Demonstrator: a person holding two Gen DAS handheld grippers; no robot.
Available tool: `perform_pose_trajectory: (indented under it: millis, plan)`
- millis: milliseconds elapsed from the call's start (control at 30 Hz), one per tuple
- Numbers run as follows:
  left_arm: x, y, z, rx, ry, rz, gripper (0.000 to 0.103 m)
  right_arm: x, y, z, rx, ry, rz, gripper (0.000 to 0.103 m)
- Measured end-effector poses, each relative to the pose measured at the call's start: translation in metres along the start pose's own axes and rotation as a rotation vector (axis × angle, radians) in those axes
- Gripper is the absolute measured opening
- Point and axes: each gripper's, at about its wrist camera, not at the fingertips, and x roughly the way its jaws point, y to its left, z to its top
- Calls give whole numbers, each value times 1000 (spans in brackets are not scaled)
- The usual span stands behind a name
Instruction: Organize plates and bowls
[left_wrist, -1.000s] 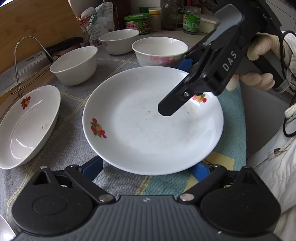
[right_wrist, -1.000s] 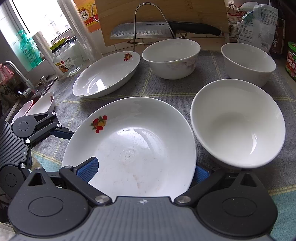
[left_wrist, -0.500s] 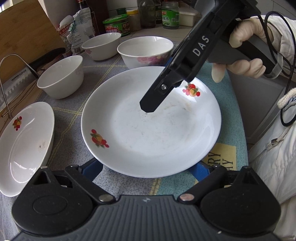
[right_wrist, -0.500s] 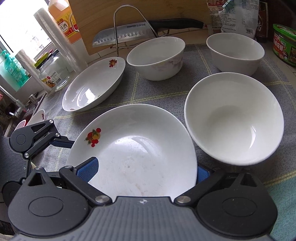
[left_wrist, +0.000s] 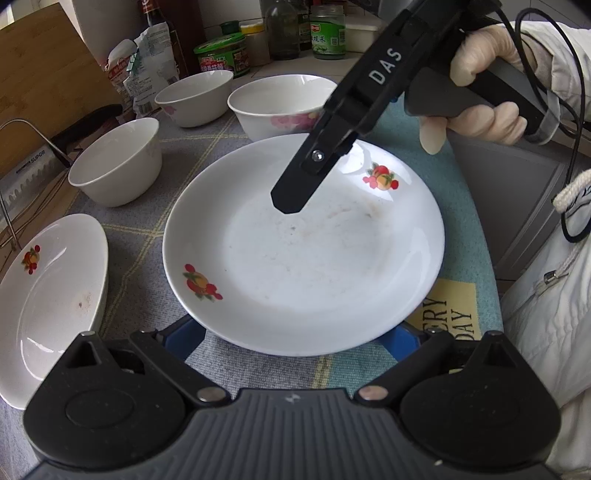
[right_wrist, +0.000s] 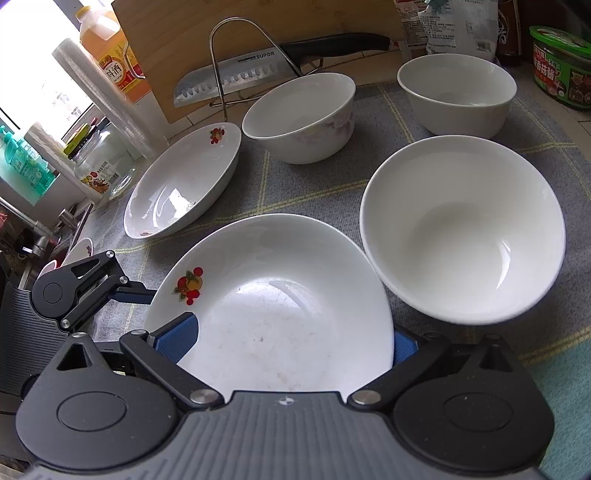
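As L gripper (left_wrist: 293, 338) just opened wider astride empty plate (left_wrist: 314, 266), R gripper (right_wrist: 290, 341) hangs open over it.

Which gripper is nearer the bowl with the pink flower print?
Right. The right gripper reaches over the round plate from the side where the pink-flowered bowl stands. The left gripper straddles the plate's opposite rim, jaws open.

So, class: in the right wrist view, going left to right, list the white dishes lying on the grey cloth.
Shallow oval dish → fruit-printed plate → bowl with faint pink flowers → the nearest plain bowl. The far plain bowl sits above the same stretch as the nearest one, so its place is unclear.
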Motion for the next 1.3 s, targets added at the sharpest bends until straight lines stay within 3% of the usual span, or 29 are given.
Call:
perform_pose_trajectory:
  millis: [533, 900, 1300]
  plan:
    - [-4, 2, 2, 1, 1, -4, 98, 2, 5, 1, -7, 21, -23, 103]
    - [-4, 7, 0, -7, 13, -87, 98, 5, 8, 0, -70, 42, -33, 103]
    - [-1, 10, 1, -2, 21, -114, 98, 4, 10, -2, -109, 44, -44, 103]
